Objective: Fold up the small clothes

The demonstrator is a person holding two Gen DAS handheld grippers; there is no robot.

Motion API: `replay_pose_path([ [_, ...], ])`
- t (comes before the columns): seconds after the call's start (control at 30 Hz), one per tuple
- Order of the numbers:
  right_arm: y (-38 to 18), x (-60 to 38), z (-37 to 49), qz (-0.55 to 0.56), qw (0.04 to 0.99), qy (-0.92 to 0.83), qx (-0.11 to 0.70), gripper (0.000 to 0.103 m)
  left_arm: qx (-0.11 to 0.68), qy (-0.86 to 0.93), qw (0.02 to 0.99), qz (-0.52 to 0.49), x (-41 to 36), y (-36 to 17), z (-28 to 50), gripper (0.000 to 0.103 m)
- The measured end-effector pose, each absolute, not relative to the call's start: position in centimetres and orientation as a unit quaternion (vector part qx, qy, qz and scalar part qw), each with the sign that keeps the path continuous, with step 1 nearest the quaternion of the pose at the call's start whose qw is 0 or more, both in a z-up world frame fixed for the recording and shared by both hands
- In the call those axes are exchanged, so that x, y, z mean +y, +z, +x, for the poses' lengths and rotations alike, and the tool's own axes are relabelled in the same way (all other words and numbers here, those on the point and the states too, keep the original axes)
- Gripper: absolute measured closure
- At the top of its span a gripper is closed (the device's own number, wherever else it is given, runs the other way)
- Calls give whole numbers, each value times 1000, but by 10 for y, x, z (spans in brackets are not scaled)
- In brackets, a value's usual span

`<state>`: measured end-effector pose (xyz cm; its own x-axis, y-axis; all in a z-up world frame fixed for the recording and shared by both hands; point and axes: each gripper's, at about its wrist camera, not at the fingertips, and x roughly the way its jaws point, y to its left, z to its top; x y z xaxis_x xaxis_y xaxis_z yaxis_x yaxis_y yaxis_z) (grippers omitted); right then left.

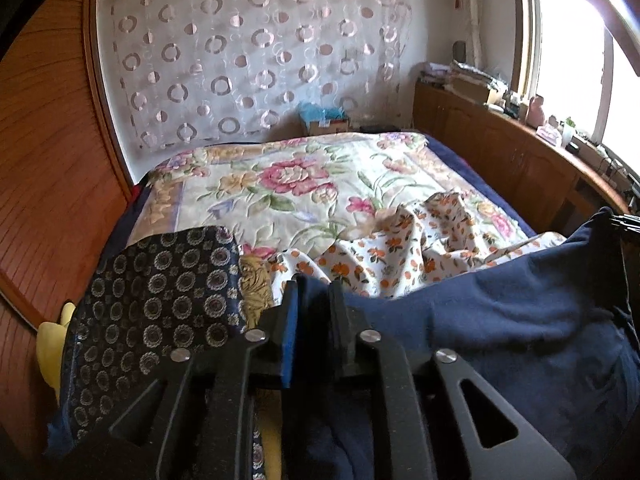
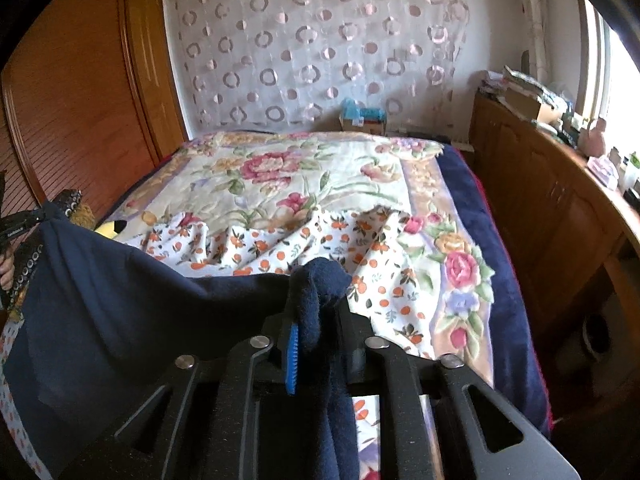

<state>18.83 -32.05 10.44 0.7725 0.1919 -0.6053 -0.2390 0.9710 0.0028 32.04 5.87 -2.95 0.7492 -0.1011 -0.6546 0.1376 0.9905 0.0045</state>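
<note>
Nearest the cameras, left gripper (image 1: 314, 280) and right gripper (image 2: 316, 276) each clamp a corner of the navy garment (image 1: 500, 312), jaws closed on cloth, fabric stretched between them above the bed. Beyond lies an orange-flowered cloth (image 2: 280, 248), rumpled on the floral bedspread (image 1: 280, 184). Circle-patterned curtain (image 2: 320, 52) behind.

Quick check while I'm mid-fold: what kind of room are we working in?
Most likely a home bedroom. A bed with a floral bedspread fills the middle, a wooden wardrobe stands to one side, and a cluttered wooden cabinet runs under the window.
</note>
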Motion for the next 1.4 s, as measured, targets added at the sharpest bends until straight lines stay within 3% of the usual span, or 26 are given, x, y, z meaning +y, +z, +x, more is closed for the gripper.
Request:
replay_pose_path([
  [0.03,103,-320,192,-36,938,114,325,66,347,-70,935,24,59,-29,316,75],
  [0.07,103,-321,192,-33,937,115,329,59,343,-75,936,21,60,-27,310,60],
  [0.2,103,-320,181,-33,935,109,336,57,335,-96,937,10,63,-23,277,36],
  [0.27,103,-320,168,-36,935,103,336,57,331,-104,938,10,64,-24,261,32],
  [0.73,75,-356,56,11,927,76,366,57,363,-96,927,11,56,-63,185,30],
  [1.4,49,-350,68,50,922,47,382,56,404,-80,911,-20,54,-99,143,30],
])
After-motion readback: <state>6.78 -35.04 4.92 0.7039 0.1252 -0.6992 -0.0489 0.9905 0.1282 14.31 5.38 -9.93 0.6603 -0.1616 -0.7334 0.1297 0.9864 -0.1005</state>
